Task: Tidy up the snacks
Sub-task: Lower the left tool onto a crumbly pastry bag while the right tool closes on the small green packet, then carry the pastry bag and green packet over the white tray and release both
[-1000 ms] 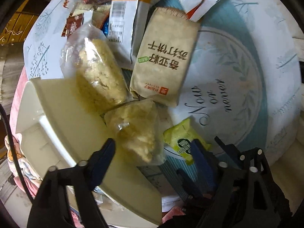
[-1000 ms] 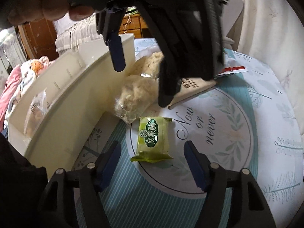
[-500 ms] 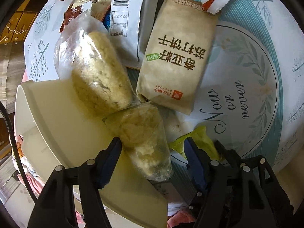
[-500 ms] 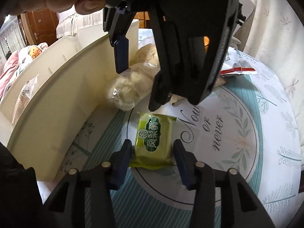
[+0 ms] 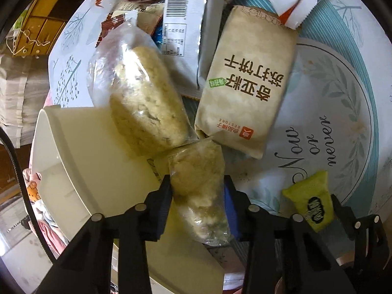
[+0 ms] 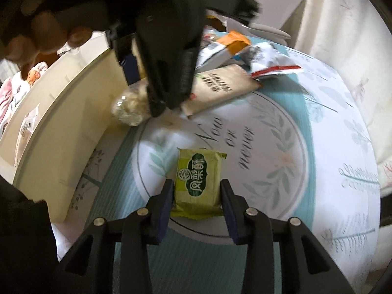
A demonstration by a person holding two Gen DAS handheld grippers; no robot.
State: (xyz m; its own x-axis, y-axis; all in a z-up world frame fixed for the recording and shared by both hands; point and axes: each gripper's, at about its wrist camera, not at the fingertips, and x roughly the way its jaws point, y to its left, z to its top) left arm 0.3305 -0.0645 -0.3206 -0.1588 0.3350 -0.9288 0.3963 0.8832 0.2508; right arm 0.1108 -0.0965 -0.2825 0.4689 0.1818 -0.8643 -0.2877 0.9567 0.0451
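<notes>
Bin (image 5: pixel 80 152) flanks clamped bag (image 5: pixel 198 191).

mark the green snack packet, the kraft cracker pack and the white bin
green snack packet (image 6: pixel 198 183), right wrist view, printed front
kraft cracker pack (image 5: pixel 247 83), left wrist view, printed face
white bin (image 5: pixel 98 152), left wrist view, outer wall

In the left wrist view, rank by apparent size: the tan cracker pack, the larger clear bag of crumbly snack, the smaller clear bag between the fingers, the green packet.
1. tan cracker pack
2. larger clear bag, close to it
3. smaller clear bag, nearer the camera
4. green packet
</notes>
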